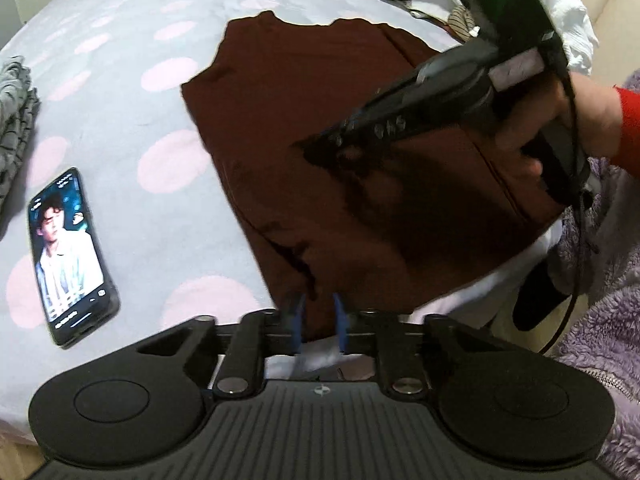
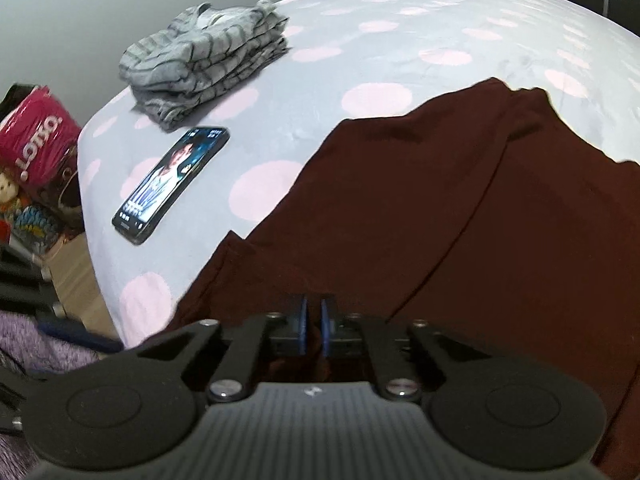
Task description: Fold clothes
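A dark maroon garment (image 1: pixel 340 128) lies spread flat on the polka-dot bedspread (image 1: pixel 120 40), with a white layer showing under its near edge. My left gripper (image 1: pixel 318 320) sits at that near hem, its blue pads closed on a fold of the maroon cloth. A hand holds my right gripper (image 1: pixel 316 152) down onto the middle of the garment, where the cloth puckers around its tips. In the right wrist view, the right gripper (image 2: pixel 315 320) has its blue pads nearly together, pinching the maroon garment (image 2: pixel 480 220).
A lit phone (image 1: pixel 72 256) (image 2: pixel 172 184) lies left of the garment. A folded grey striped pile (image 2: pixel 208 56) sits beyond it. White clothes (image 1: pixel 568 20) are heaped at the far right. A red bag (image 2: pixel 36 136) and clutter stand beside the bed.
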